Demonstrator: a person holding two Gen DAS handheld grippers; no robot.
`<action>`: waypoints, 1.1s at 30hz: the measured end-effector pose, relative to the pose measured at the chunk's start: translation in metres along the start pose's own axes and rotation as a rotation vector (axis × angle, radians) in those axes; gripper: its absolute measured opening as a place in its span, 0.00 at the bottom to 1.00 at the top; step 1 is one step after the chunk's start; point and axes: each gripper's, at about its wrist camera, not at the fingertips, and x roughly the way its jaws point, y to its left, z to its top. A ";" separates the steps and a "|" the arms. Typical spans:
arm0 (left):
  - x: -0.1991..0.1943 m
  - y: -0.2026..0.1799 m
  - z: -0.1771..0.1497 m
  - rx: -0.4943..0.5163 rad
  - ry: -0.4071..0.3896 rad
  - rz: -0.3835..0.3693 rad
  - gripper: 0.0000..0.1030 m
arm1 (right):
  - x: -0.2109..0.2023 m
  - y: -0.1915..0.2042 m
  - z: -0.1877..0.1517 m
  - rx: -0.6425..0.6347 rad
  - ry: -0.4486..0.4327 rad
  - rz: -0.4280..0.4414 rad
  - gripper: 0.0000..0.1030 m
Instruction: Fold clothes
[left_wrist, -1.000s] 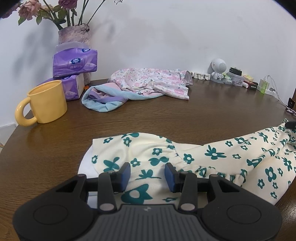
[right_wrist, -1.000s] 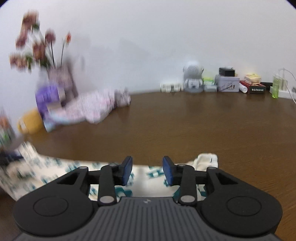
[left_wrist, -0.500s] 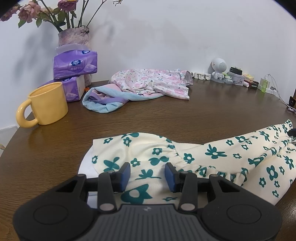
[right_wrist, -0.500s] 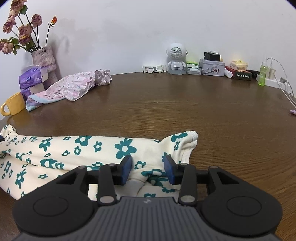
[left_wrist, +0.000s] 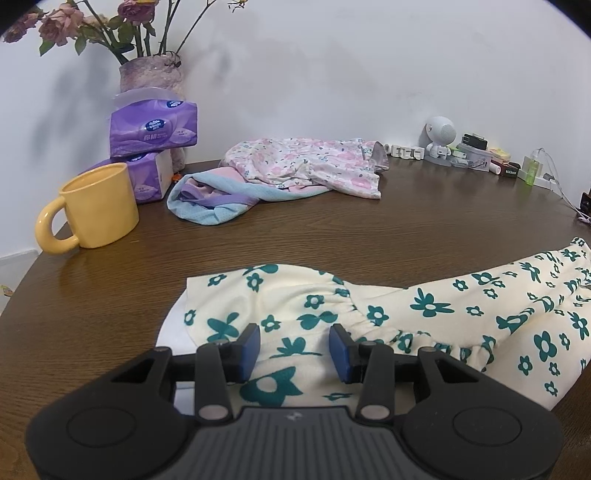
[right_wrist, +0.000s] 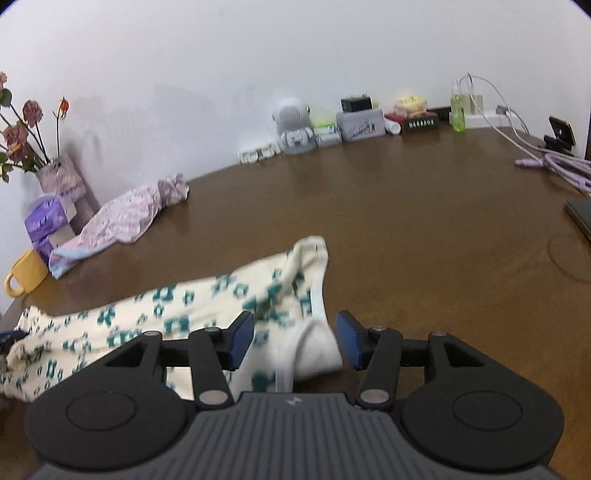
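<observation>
**Mara:** Starting with the biggest thing, the brown wooden table (left_wrist: 424, 229) carried everything, and the cream garment with teal flowers (left_wrist: 424, 317) lay stretched along its near edge, from the left gripper's end across to the right one's.

**Jon:** How were the grippers placed?

**Mara:** The left gripper (left_wrist: 294, 347) hung low over the gathered, elastic end, its fingers parted wide with cloth between them but not pinched. The right gripper (right_wrist: 294, 339) was just as wide apart over the other end, where a white inner lining showed at the hem. Neither had hold of anything.

**Jon:** So the step was taking hold of both ends?

**Mara:** That was my reading. To do it well, each pair of fingers needed to drop onto a hem edge and catch both layers, not just the top one, then lift evenly so the cloth came up flat before one end was carried over the other. The right wrist view was blurred, so I couldn't judge its aim closely.

**Jon:** And the garment itself?

**Mara:** Thin, soft fabric, lightly rumpled, with a ruffled seam near the left end. It looked likely to slip or bunch under an uneven pull.

**Jon:** Anything else nearby?

**Mara:** A pink floral garment (left_wrist: 306, 166) sat toward the far left corner, well apart, and a yellow mug (left_wrist: 96, 206) by the left edge.
</observation>
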 end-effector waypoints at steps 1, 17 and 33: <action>0.000 0.000 0.000 0.000 0.000 0.001 0.39 | 0.000 0.001 -0.002 0.001 0.007 0.009 0.50; -0.001 -0.001 0.000 -0.005 0.002 0.015 0.39 | -0.007 0.006 -0.014 -0.077 0.150 0.081 0.05; -0.002 -0.002 -0.001 -0.002 -0.008 0.013 0.40 | -0.004 0.056 0.012 -0.236 -0.022 0.132 0.22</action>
